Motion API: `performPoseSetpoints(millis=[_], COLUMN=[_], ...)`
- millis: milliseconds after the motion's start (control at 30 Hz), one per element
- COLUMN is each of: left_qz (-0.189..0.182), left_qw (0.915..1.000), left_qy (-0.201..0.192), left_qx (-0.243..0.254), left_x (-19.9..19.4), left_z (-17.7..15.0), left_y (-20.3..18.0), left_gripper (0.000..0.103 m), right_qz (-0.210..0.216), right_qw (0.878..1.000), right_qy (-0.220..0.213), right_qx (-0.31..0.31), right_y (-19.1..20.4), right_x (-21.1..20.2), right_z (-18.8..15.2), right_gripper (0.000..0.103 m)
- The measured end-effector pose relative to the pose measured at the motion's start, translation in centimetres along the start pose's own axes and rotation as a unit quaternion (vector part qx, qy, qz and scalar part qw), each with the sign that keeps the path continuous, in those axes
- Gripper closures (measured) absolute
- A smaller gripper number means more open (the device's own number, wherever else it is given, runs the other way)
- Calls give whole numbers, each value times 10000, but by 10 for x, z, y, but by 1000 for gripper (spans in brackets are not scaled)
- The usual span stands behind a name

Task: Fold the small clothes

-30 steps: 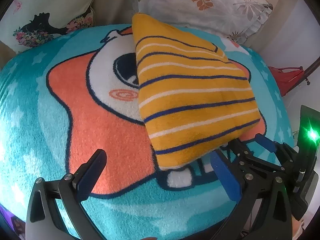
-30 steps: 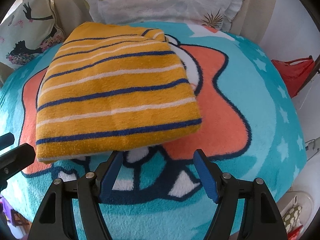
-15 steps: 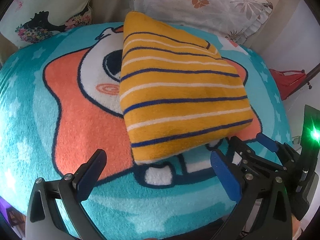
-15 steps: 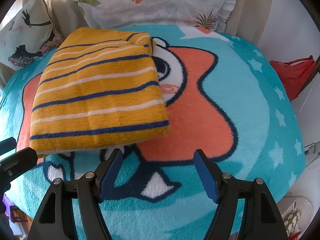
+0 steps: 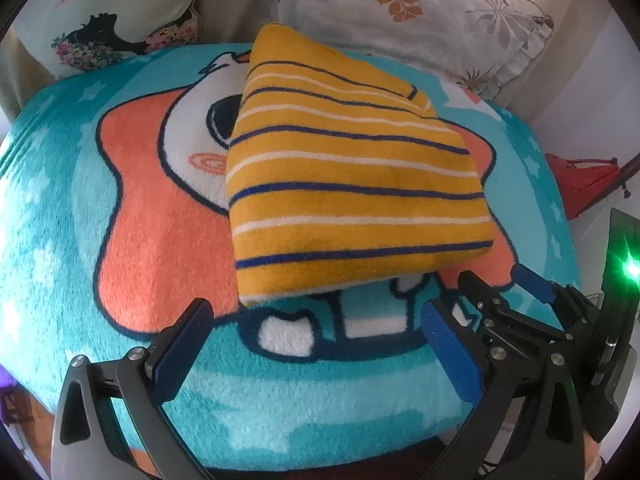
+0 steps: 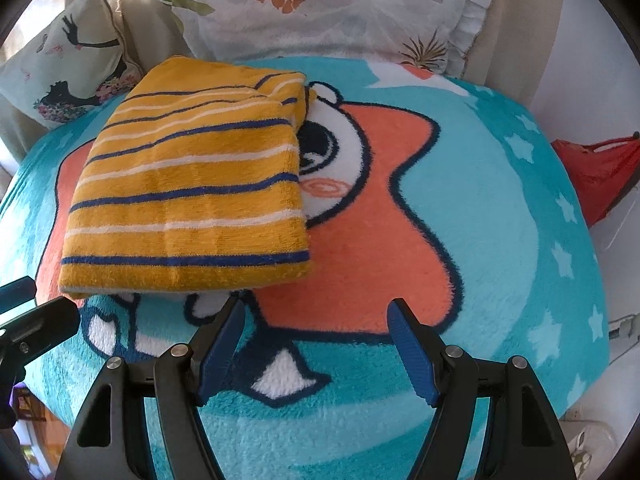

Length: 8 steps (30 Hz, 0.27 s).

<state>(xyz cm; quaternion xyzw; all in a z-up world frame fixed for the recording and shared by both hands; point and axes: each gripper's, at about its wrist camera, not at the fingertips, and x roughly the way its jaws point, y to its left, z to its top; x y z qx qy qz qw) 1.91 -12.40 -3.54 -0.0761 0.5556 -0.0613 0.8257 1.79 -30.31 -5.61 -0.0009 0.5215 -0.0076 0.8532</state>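
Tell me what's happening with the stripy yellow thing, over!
Left gripper jaws open, empty. Right gripper jaws open, empty. Striped yellow garment lying folded on the star blanket, nobody touching it. Nothing in the way.

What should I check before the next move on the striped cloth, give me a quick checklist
1. Left gripper empty and open: ok, jaws spread, nothing between them.
2. Right gripper empty and open: ok, jaws spread, nothing held.
3. Striped cloth folded and lying on the blanket: ok, it sits as a compact stack.
4. Fold edges line up: not ok, a layer juts out at the far right corner in the right wrist view.
5. Both grippers off the cloth: ok, each sits short of its near edge.
6. Layers underneath smooth: cannot tell, hidden by the top layer.
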Motion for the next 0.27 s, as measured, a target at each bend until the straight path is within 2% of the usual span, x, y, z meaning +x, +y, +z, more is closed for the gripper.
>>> performPoseSetpoints(millis=[267], left_qz=[103], left_qw=[9998], left_qy=[-120], left_qx=[-112], left_x=[-7], left_z=[-11], left_y=[-13], left_gripper=[0], right_qz=[151], right_qw=[9995], right_qy=[-61], right_qx=[-254], right_y=[-7], right_x=[-3], right_z=[-5], right_gripper=[25])
